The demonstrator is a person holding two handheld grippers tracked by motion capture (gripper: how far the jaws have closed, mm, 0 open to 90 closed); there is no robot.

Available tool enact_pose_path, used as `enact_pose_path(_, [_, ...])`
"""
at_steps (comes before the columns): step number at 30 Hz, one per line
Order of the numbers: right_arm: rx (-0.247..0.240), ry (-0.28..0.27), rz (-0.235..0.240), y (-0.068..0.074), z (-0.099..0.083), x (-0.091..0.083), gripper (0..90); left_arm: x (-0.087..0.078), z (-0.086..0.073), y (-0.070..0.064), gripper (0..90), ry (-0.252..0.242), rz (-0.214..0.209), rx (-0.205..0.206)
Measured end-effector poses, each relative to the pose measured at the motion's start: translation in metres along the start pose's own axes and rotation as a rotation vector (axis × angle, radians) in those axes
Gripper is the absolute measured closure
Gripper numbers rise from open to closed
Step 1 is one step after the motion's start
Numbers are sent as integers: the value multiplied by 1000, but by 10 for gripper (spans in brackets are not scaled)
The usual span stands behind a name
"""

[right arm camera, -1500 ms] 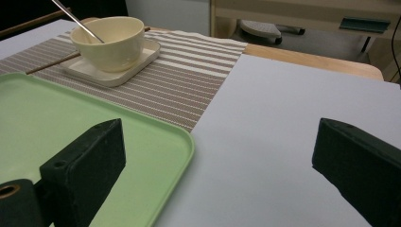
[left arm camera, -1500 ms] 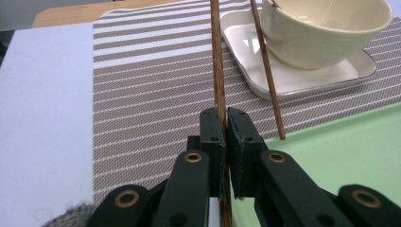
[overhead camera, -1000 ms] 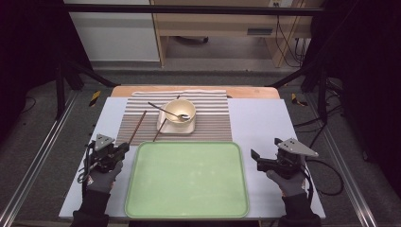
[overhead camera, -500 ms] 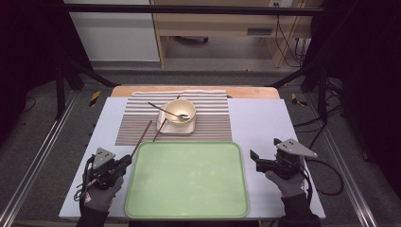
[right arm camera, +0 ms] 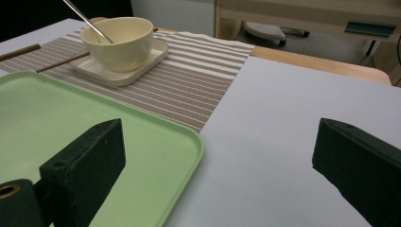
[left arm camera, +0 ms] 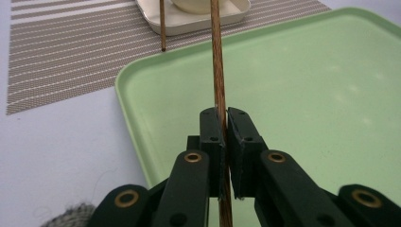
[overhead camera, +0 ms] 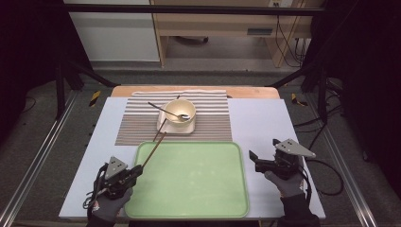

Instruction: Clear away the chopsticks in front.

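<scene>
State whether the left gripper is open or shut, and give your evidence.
Shut: the left gripper has its jaws pressed against a chopstick that runs between them over the tray.

The bowl (left arm camera: 201,4) is cut off by the top edge, and the spoon (overhead camera: 171,113) tip is perhaps hidden inside.

Lying slantwise over the pale green tray's (overhead camera: 189,189) ten o'clock corner: a thin brown wooden chopstick (left arm camera: 217,61), near end pinched in the left gripper (left arm camera: 225,124), tip pointing toward one o'clock.
</scene>
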State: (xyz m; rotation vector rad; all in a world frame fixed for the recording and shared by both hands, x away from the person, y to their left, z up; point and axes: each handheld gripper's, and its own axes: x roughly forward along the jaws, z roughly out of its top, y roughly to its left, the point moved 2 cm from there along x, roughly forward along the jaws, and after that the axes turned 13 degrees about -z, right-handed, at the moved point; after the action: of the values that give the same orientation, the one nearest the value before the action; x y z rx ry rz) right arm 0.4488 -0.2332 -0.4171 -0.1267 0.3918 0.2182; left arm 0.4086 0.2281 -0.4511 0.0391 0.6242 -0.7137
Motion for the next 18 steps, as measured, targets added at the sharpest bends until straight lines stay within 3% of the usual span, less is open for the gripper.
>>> enact_pose_path(7, [-1,7,2,1,-1,1,37,10,-4,-3,849,33,-17,-8])
enact_pose_path(18, [-2,13,-1,1,-1,2,37,30,-16,-10,848,126,-26,24])
